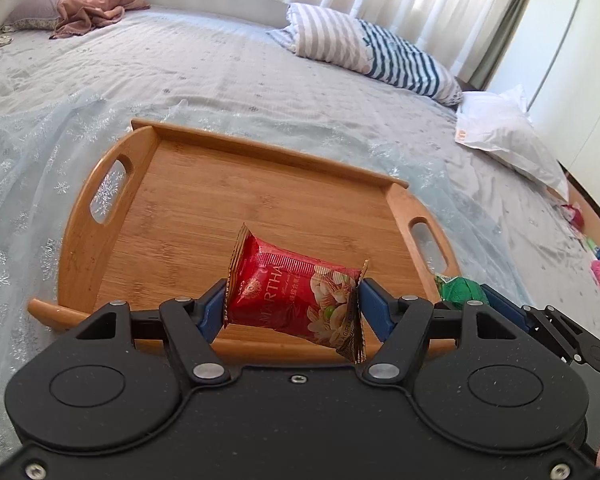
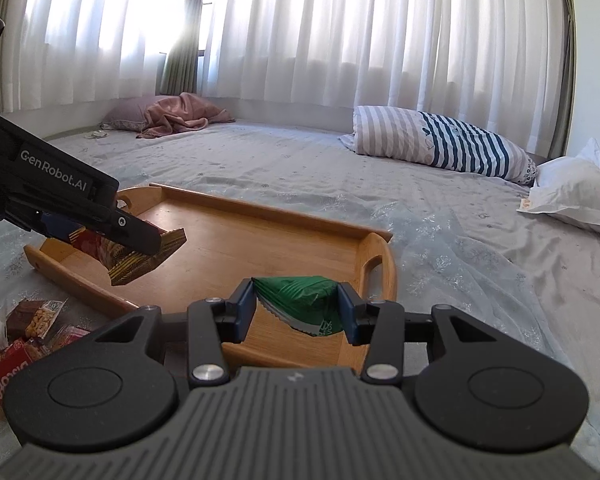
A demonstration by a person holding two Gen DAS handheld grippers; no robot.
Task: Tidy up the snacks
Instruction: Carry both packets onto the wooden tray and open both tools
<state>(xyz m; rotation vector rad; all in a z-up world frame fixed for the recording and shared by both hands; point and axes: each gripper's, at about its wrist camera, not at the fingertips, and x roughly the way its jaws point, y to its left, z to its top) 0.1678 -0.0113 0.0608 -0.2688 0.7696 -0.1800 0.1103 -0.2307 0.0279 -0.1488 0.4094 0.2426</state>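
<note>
Left gripper (image 1: 292,304) clamped crinkly red foil packet (image 1: 296,296); right gripper (image 2: 297,312) clamped green pouch (image 2: 300,300), over bamboo tray (image 1: 204,200).

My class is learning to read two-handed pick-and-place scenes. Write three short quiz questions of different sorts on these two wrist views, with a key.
1. True or false: the wooden tray already has snacks lying in it.
2. Which packet does the left gripper hold? A) green packet B) red packet C) Biscoff packet
3. Fill in: the loose snacks still waiting lie on the ____, outside the tray's near edge.

Key
1. False: its floor is bare; both packets are held over it.
2. B: the red packet sits between its pads; the right gripper is clamped on the green packet.
3. Bed.
</note>
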